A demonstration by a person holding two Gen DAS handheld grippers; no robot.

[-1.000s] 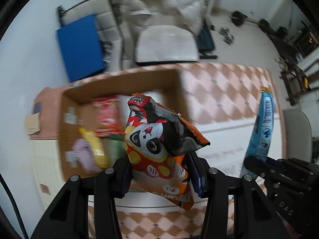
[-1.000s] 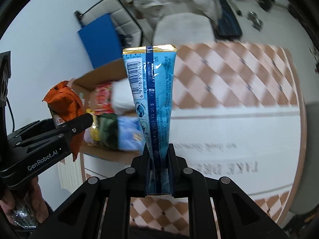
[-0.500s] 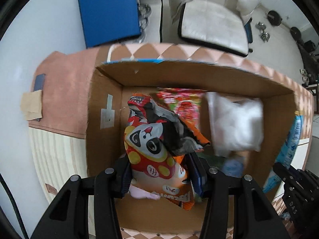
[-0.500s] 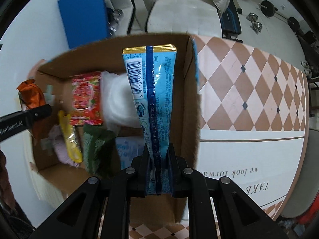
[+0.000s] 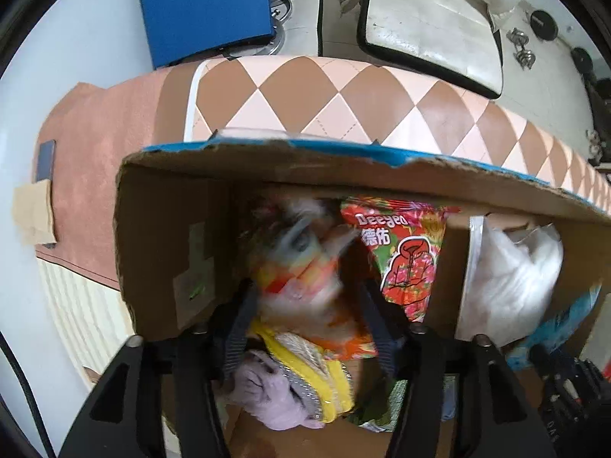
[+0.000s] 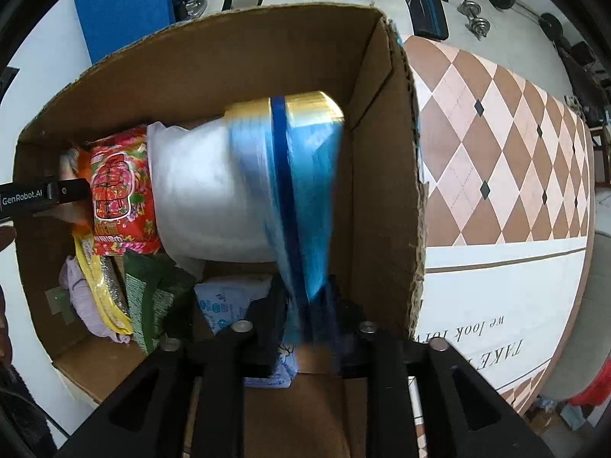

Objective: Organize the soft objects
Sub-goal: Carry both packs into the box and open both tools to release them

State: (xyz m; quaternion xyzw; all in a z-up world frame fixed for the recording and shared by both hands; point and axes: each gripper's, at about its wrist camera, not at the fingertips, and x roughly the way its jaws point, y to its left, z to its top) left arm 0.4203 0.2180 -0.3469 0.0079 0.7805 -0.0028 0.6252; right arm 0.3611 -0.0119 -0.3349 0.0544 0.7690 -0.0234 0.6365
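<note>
An open cardboard box [image 5: 164,236] [image 6: 382,175] sits on the table. My left gripper [image 5: 305,316] is inside its left end; its jaws stand wide apart and the orange panda snack bag [image 5: 301,271], blurred, is dropping loose between them. My right gripper [image 6: 305,316] is inside the right end; its jaws have parted and the long blue packet [image 6: 294,198], blurred, is tipping free. The box holds a red floral packet [image 5: 404,252] [image 6: 118,194], a white plastic bag [image 5: 511,271] [image 6: 206,191], a yellow pouch [image 5: 313,366], a lilac cloth [image 5: 267,393] and a green packet [image 6: 149,297].
The table has a brown and pink diamond cloth [image 6: 496,152] with a white lettered strip [image 6: 496,328]. Behind it are a blue board [image 5: 206,4], a white cushioned seat [image 5: 427,26] and dumbbells [image 6: 473,15] on the floor. The left gripper's body [image 6: 42,198] shows in the right view.
Both grippers moved from above the table down into the box. Both have opened, and the panda bag and the blue packet are coming free of the jaws.
</note>
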